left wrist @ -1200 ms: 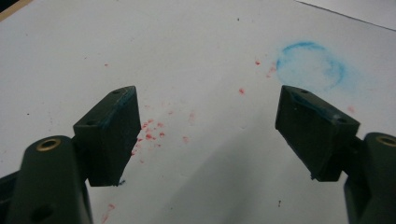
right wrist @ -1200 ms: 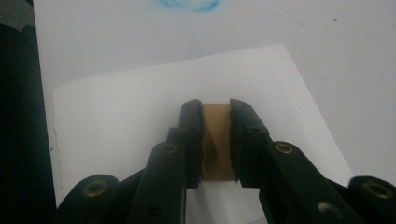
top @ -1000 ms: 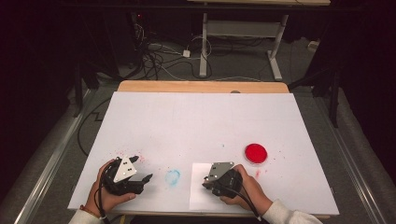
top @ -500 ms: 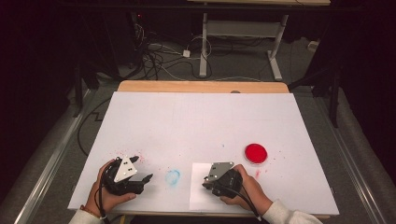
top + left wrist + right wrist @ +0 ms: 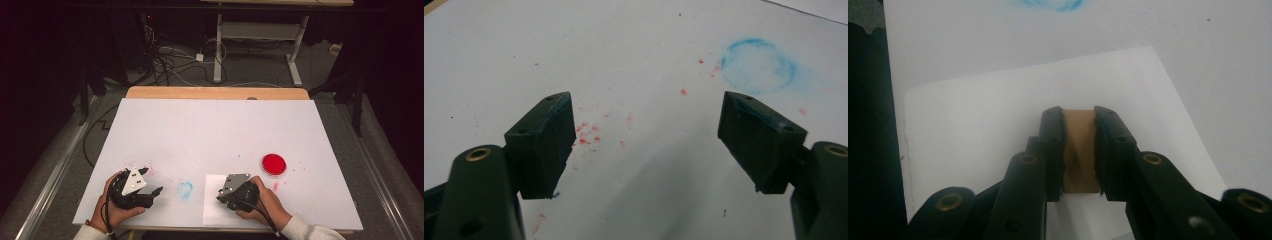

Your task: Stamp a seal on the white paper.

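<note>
A brown block [image 5: 1080, 150] is clamped by the right gripper [image 5: 1080, 150] above a paper sheet [image 5: 998, 120]. The left gripper [image 5: 646, 145] is held wide apart, empty.

Brown piece [image 5: 1080, 150] clamped between right gripper [image 5: 1080, 131] jaws, sides covered by pads, kind unclear. Paper sheet [image 5: 973, 130] partly under same gripper, lower part cut off by frame bottom. Blue smudge [image 5: 1050, 4] cropped at top edge. Forearms cut off at bottom of high view.
</note>
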A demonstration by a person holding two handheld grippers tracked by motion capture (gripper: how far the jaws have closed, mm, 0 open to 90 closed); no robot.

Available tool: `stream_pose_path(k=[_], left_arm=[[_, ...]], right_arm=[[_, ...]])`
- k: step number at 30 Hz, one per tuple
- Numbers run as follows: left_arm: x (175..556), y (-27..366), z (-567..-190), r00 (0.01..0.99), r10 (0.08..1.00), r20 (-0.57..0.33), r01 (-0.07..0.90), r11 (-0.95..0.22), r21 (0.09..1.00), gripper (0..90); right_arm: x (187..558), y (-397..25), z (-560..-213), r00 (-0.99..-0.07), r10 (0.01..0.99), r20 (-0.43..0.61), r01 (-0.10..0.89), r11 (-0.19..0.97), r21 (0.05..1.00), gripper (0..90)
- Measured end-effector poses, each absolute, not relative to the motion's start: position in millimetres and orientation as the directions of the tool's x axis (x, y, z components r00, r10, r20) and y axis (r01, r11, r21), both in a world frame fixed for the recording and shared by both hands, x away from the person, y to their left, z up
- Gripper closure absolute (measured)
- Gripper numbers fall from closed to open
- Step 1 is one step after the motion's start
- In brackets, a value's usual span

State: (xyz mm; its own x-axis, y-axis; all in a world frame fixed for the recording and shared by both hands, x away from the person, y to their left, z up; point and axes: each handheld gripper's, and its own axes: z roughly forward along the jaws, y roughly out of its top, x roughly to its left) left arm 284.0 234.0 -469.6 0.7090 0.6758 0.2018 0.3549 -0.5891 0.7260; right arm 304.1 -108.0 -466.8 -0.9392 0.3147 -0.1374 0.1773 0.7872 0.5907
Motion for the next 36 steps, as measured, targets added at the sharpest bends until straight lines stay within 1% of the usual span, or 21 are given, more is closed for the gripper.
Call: stream_pose_path(k=[24, 27, 36], left_arm=[[293, 235, -473, 0.717, 0.674, 0.178, 0.367, -0.581, 0.726, 22.1], [292, 236, -473, 0.718, 0.672, 0.182, 0.363, -0.584, 0.726, 22.1], [291, 235, -472, 0.718, 0.669, 0.192, 0.357, -0.59, 0.724, 22.0]], right_arm=[[302, -106, -465, -0.94, 0.302, -0.161, 0.155, 0.796, 0.585, 76.4], [303, -108, -465, -0.941, 0.309, -0.14, 0.169, 0.784, 0.597, 76.4], [300, -116, -446, -0.939, 0.31, -0.147, 0.146, 0.748, 0.647, 76.4]])
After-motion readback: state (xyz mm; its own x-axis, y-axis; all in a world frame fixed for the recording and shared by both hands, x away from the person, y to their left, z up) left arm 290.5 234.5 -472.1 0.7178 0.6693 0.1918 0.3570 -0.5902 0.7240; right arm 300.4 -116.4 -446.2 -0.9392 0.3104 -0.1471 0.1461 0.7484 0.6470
